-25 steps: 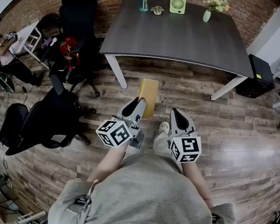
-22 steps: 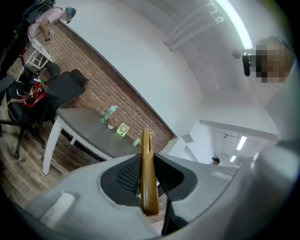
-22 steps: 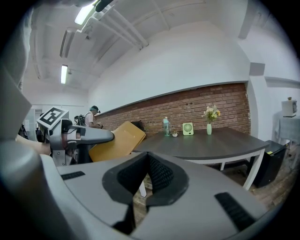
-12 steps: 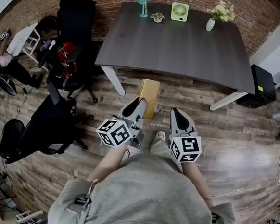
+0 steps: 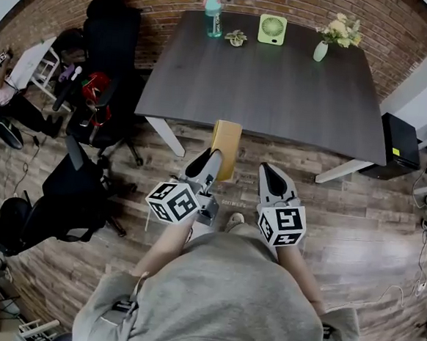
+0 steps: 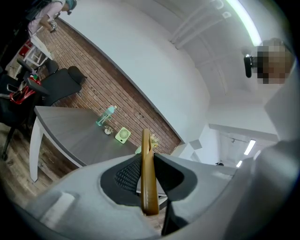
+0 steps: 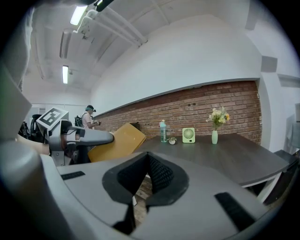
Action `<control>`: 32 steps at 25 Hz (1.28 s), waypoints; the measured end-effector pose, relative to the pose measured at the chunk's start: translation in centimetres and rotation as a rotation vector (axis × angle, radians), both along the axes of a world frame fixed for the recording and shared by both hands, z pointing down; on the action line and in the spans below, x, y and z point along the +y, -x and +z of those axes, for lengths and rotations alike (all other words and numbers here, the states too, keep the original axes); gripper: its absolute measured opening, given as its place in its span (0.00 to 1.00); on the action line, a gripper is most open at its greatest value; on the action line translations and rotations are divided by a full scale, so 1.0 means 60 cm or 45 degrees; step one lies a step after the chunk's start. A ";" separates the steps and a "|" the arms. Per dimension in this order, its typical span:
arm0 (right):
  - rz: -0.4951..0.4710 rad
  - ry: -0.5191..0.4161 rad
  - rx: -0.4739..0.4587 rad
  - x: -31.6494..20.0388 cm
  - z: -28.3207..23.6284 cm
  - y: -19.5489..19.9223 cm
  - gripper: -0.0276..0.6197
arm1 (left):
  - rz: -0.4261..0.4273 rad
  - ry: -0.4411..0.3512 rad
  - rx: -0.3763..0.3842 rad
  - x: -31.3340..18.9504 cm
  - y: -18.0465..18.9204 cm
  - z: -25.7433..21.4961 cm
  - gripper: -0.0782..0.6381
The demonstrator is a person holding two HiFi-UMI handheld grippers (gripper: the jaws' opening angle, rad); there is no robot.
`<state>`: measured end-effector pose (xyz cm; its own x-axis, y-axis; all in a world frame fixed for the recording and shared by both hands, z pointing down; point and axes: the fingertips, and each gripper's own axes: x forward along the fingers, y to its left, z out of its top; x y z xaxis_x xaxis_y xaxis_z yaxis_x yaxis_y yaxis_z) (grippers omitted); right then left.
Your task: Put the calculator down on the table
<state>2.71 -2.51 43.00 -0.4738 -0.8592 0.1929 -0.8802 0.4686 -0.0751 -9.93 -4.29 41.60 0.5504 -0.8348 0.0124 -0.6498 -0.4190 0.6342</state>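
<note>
The calculator (image 5: pixel 225 148) is a flat mustard-yellow slab held on edge above the wood floor, just short of the dark grey table (image 5: pixel 264 82). My left gripper (image 5: pixel 210 163) is shut on its near end. In the left gripper view the calculator (image 6: pixel 148 178) stands as a thin edge clamped between the black pads. My right gripper (image 5: pixel 270 179) hangs beside it on the right, shut with nothing between its jaws. The right gripper view shows the calculator (image 7: pixel 117 140) and the left gripper (image 7: pixel 82 136) off to its left, and the table (image 7: pixel 220 157) ahead.
Along the table's far edge stand a teal bottle (image 5: pixel 213 4), a small plant (image 5: pixel 236 37), a green fan (image 5: pixel 270 28) and a vase of flowers (image 5: pixel 325 46). Black office chairs (image 5: pixel 110 40) crowd the left. A black box (image 5: pixel 399 144) sits at the right.
The table has come closer and lower in the head view. Both grippers keep their places in front of the body, the calculator still in the left one.
</note>
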 end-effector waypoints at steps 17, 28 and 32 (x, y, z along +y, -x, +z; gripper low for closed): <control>-0.059 0.004 -0.019 -0.115 0.008 -0.067 0.05 | -0.054 0.027 0.014 -0.107 -0.071 0.011 0.23; -0.058 0.043 -0.025 -0.118 0.032 -0.075 0.05 | -0.057 0.051 -0.009 -0.119 -0.076 0.026 0.23; -0.043 0.033 -0.026 -0.133 0.035 -0.080 0.05 | -0.059 0.056 -0.013 -0.137 -0.076 0.037 0.23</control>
